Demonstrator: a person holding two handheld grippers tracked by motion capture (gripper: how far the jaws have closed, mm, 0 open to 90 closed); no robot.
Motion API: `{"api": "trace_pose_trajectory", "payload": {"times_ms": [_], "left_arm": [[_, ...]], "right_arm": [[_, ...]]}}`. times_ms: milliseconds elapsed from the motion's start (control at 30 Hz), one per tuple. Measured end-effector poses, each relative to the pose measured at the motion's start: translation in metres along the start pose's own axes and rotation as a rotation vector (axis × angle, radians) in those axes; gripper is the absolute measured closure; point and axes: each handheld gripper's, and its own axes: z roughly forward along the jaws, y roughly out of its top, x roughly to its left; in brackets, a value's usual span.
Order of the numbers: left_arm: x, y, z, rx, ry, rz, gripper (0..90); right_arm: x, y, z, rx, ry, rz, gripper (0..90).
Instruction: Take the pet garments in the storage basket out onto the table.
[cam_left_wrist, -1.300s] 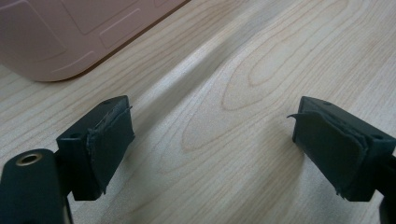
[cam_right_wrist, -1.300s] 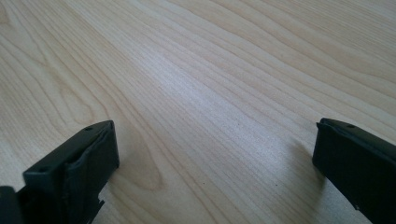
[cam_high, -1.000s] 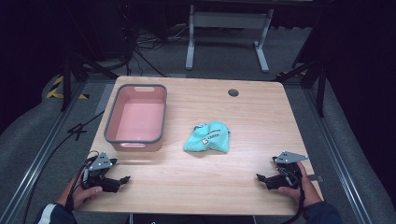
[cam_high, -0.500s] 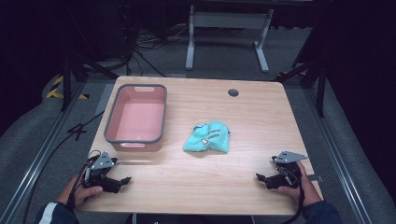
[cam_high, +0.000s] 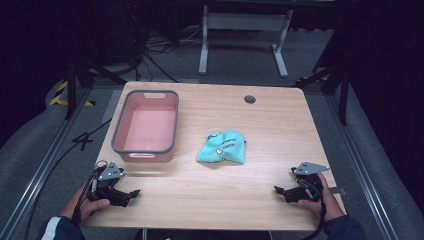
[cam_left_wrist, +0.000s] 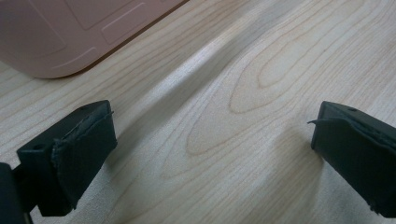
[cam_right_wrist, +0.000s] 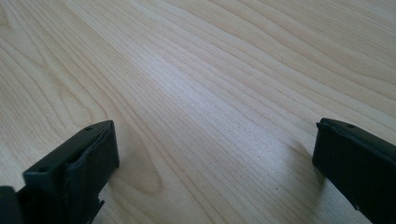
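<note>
While both grippers rest at lower frame corners, left gripper and right gripper jaws spread, empty. Teal pouch frame centre, pink bin upper left. Likely pre-grasp; next needs reach to pouch.

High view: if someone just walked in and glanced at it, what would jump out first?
Probably the teal cloth pouch, crumpled near the middle of the wooden table, since its colour stands out against the pale wood. Next is the pink bin with a grey rim, empty, at the table's left. At the near edge, the left tongs and right tongs rest open, each at its own corner, holding nothing.
</note>
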Motion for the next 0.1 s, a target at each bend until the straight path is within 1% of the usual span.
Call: {"api": "trace_pose_trajectory", "payload": {"times_ms": [100], "left_arm": [[0.0001,0.0001,0.0002,-0.001,-0.001,0.0,0.0]], "right_arm": [[-0.0001,-0.0002,-0.0002,0.0,0.001,-0.001,0.6]]}}
